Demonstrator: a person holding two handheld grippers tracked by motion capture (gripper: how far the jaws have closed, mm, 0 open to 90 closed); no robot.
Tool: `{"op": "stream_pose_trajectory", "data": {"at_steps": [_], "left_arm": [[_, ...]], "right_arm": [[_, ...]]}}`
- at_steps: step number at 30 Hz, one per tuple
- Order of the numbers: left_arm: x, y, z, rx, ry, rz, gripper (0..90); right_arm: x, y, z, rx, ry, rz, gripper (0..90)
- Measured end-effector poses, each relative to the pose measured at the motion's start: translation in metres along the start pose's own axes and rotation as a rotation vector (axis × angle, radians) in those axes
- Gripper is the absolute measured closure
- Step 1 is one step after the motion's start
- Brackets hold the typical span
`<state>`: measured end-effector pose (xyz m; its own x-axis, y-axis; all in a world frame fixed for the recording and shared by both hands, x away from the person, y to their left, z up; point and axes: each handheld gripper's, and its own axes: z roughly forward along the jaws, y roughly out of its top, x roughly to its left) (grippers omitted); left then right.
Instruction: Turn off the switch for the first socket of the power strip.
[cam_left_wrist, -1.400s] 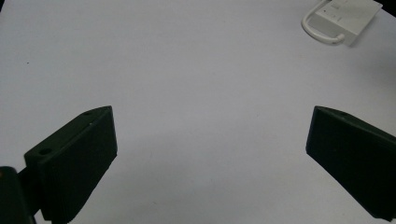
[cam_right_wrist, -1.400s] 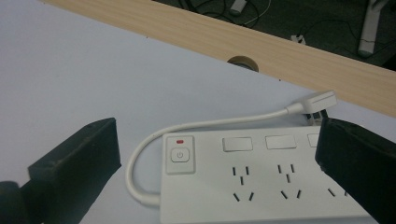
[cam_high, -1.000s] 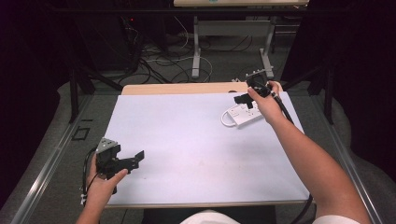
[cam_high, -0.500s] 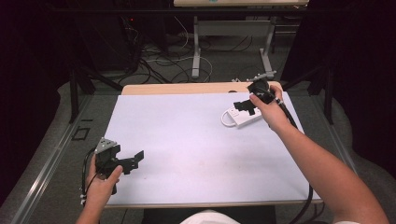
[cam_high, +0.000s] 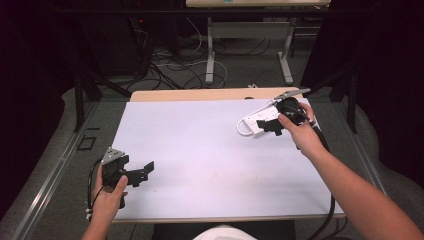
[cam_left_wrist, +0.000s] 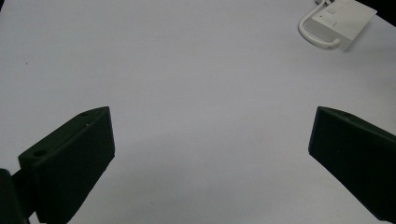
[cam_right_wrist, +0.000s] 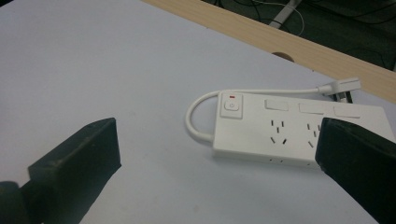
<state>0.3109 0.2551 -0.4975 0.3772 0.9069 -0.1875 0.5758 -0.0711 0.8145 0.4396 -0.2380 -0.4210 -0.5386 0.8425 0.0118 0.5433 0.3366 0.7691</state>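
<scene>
Edged in and down over the white power strip (cam_high: 254, 123) within the last second with the right gripper (cam_high: 270, 127), jaws held wide apart and closed on nothing. Kept the left gripper (cam_high: 145, 170) by the near left corner of the desk (cam_high: 200, 150), jaws equally spread. Likely lining up a grasp. Lay flat near the far right corner: red-marked switch at one end, socket holes on top, cord looped back to its plug
</scene>
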Motion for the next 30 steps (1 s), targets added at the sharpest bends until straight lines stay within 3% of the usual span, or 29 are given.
{"op": "stream_pose_trajectory", "data": {"at_steps": [10, 16, 27, 30], "left_arm": [[-0.001, 0.000, -0.001, 0.008, 0.003, 0.006, 0.2], [-0.001, 0.000, -0.001, 0.001, 0.002, 0.002, 0.2], [-0.001, 0.000, -0.002, 0.001, 0.006, 0.008, 0.2], [-0.001, 0.000, -0.002, -0.002, 0.005, 0.009, 0.2]], "right_arm": [[0.011, -0.024, -0.025, -0.048, 0.040, -0.012, 0.0], [0.016, -0.039, -0.038, -0.088, 0.021, -0.024, 0.0], [0.010, -0.074, -0.060, -0.137, 0.015, 0.052, 0.0], [0.007, -0.084, -0.066, -0.136, -0.005, 0.067, 0.0]]}}
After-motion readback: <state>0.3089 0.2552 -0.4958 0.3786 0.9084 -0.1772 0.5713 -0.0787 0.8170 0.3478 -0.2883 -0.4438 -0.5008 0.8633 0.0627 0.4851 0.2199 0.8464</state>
